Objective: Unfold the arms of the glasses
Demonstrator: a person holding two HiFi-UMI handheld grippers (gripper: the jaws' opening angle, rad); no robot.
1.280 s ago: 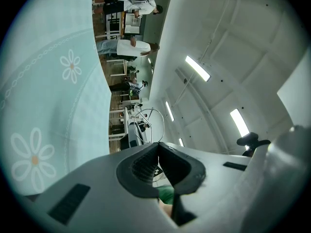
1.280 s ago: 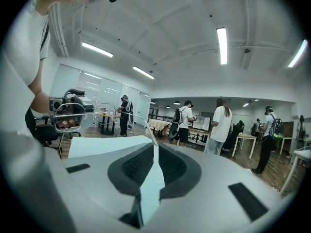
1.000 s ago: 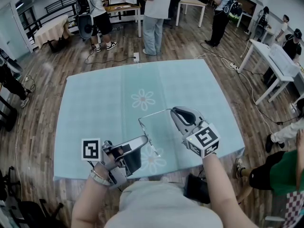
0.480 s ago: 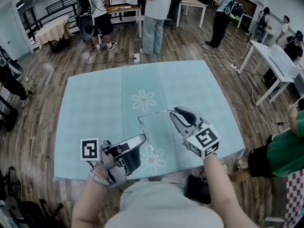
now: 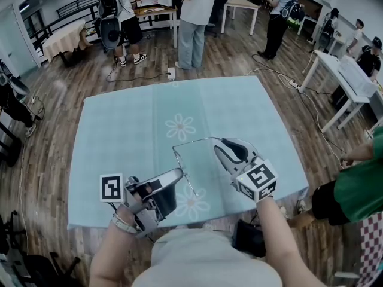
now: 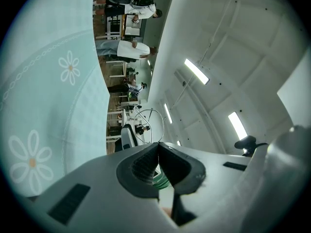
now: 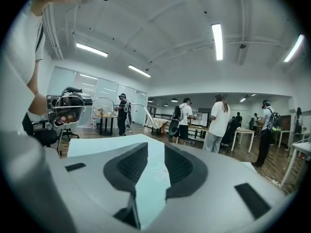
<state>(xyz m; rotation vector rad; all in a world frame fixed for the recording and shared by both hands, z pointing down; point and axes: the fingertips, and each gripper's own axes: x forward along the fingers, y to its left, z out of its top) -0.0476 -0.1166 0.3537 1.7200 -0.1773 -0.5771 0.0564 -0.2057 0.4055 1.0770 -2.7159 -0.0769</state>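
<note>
**Item:** glasses [image 5: 191,142], thin wire frame.

**Location:** held in the air just over the desk [image 5: 119,130] and its pale blue flowered cloth. In contact with nothing but the left claw [image 5: 178,173].

**Left claw:** pinched shut on the wire of the frame, close to the person's body.

**Right claw [image 5: 220,143]:** jaws just been opening, now spread wide with nothing between them. Sits just beside the far end of one arm.

**Progress, as a judgement:**
- One arm apparently swung out from the front and reaching toward the right claw, so that half looks done and let go.
- Second arm not made out with any certainty. Probably the part left to unfold.

**Head view:** gives the whole layout. Shows both claws, with the frame only as two fine lines meeting at a corner. Shows no lens outline and no clear sight of either gap.

**Left gripper view:** shows the left claw [image 6: 158,145] closed tight, with one round rim of the glasses [image 6: 148,125] just past the tips.

**Right gripper view:** shows the right claw [image 7: 155,152] with only cloth behind the gap. Shows the glasses [image 7: 70,109] off to the left, both lenses plain.
</note>
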